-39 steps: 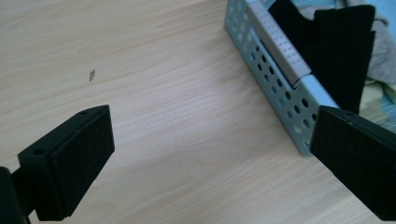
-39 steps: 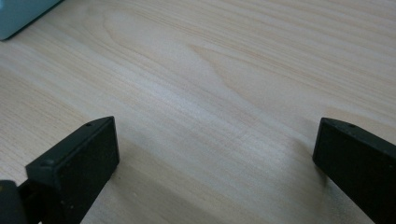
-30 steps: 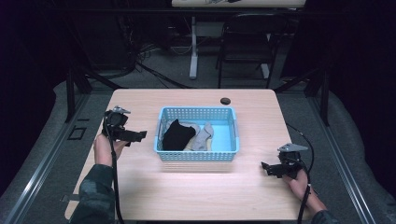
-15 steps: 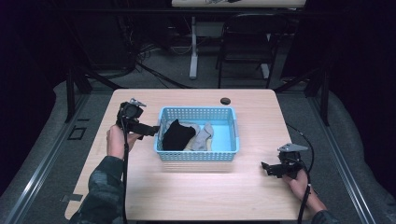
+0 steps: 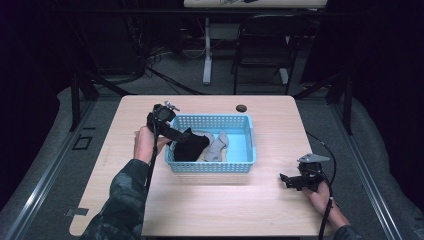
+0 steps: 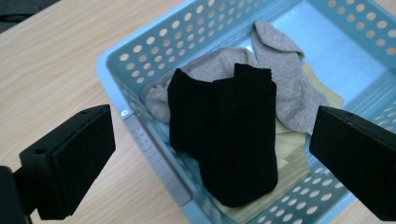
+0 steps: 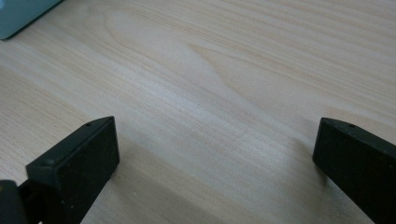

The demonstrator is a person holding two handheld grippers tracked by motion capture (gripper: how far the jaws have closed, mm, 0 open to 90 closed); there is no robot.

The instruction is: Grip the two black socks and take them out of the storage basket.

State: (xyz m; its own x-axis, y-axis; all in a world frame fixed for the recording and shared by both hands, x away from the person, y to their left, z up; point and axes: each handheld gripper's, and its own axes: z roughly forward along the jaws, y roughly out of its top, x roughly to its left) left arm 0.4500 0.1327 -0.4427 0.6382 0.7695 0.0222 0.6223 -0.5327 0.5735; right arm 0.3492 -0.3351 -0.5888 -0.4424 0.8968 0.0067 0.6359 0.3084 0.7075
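Left tool (image 6: 212,154) hangs over the near-left corner of the blue basket (image 5: 247,145), jaws spread wide to either side of the black sock (image 6: 229,135), likely lined up to pinch it. Sock lies atop grey socks (image 6: 280,88). Right tool (image 5: 292,181) rests wide on the tabletop (image 7: 224,93), well apart, apparently idle.

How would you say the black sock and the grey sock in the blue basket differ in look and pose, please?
The black sock is dark and ribbed; the grey sock is pale and smooth. The black sock is folded into a bulky roll lying on top, while the grey sock lies flatter, spread out and partly beneath it. The black sock sits framed between the left gripper and its open fingers; the grey sock lies farther off. Both rest inside the blue basket.
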